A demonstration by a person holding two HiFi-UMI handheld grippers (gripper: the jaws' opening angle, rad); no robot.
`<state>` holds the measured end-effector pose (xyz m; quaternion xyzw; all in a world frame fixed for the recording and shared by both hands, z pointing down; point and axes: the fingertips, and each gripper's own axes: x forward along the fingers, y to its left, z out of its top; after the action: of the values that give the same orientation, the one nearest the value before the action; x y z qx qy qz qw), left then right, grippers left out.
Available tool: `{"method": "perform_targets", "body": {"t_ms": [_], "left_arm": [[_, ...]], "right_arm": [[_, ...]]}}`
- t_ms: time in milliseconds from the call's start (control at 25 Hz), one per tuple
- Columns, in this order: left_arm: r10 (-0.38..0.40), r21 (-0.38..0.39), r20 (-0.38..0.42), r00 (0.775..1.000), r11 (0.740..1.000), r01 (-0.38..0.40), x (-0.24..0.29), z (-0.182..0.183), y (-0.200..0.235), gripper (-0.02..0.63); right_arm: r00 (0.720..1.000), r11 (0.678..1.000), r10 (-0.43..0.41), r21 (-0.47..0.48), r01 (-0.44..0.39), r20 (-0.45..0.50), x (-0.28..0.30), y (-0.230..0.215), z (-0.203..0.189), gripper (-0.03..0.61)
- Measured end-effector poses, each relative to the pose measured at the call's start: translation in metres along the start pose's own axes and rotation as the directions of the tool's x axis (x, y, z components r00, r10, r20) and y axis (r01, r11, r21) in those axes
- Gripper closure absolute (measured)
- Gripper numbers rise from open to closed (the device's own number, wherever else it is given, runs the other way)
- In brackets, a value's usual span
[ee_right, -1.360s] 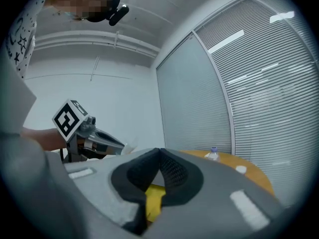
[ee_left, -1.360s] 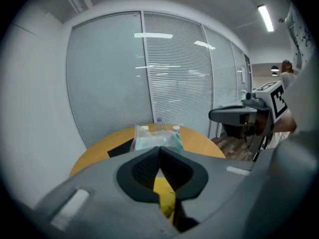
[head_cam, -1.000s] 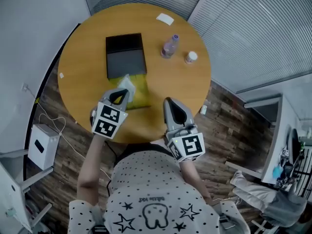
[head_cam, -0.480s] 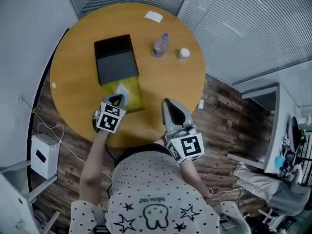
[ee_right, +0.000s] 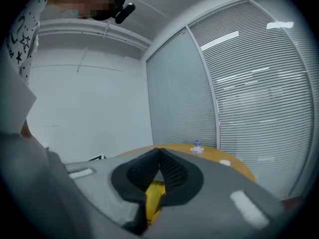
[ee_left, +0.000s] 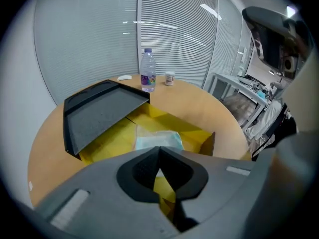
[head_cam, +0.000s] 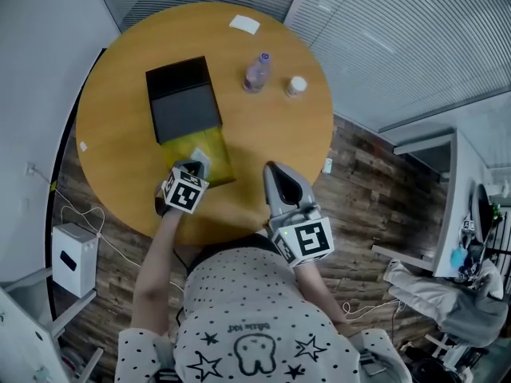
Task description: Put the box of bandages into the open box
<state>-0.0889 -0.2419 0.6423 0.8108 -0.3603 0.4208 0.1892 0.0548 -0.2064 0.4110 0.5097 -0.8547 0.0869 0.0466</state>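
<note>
The open box (head_cam: pixel 184 110) lies on the round table, its black lid (ee_left: pixel 99 116) raised at the far end over a yellow inside (ee_left: pixel 112 141). A pale blue packet of bandages (ee_left: pixel 158 138) lies in the yellow part. My left gripper (head_cam: pixel 192 167) hangs over the near end of that box with its jaws shut, the tips (ee_left: pixel 159 151) just short of the packet and nothing visibly clamped. Near the table's front edge, to the right of the box, my right gripper (head_cam: pixel 275 171) is shut and empty; its own view (ee_right: pixel 159 151) looks across the table.
A small water bottle (head_cam: pixel 255 73), a white-capped jar (head_cam: pixel 296 85) and a white card (head_cam: pixel 244 24) sit at the far side of the wooden table (head_cam: pixel 271 126). A white unit (head_cam: pixel 71 249) stands on the floor to the left.
My left gripper has sunk lower over the near end of the yellow box, and now covers the packet in the head view. The right gripper has stayed put.
</note>
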Motion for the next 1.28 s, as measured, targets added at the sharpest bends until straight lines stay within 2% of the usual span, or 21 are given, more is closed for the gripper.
{"method": "perform_targets", "body": {"t_ms": [280, 600, 640, 720, 800, 1280], "left_arm": [[-0.016, 0.028, -0.082, 0.997, 0.999, 0.019, 0.018, -0.016, -0.001, 0.603], [-0.034, 0.065, -0.113, 0.993, 0.997, 0.041, 0.021, -0.020, -0.005, 0.599], [-0.040, 0.067, -0.113, 0.993, 0.997, 0.047, 0.021, -0.020, -0.006, 0.583], [-0.057, 0.066, -0.106, 0.993, 0.996, 0.064, 0.020, -0.019, -0.009, 0.495], [-0.066, 0.061, -0.092, 0.994, 0.996, 0.071, 0.018, -0.018, -0.011, 0.460], [-0.056, 0.068, -0.057, 0.997, 0.996, 0.060, 0.005, -0.012, -0.011, 0.453]], "right_arm": [[1.000, 1.000, 0.004, 0.006, -0.004, -0.011, 0.007, -0.002, -0.002, 0.574], [1.000, 1.000, 0.002, 0.007, -0.002, -0.016, 0.011, 0.001, -0.004, 0.574], [1.000, 1.000, 0.000, 0.006, 0.000, -0.017, 0.011, 0.001, -0.004, 0.574], [1.000, 1.000, -0.004, 0.007, 0.004, -0.018, 0.010, 0.001, -0.005, 0.574], [1.000, 1.000, -0.007, 0.006, 0.007, -0.017, 0.009, 0.002, -0.004, 0.574], [1.000, 1.000, 0.004, 0.007, -0.004, -0.013, 0.005, 0.008, -0.004, 0.574]]}}
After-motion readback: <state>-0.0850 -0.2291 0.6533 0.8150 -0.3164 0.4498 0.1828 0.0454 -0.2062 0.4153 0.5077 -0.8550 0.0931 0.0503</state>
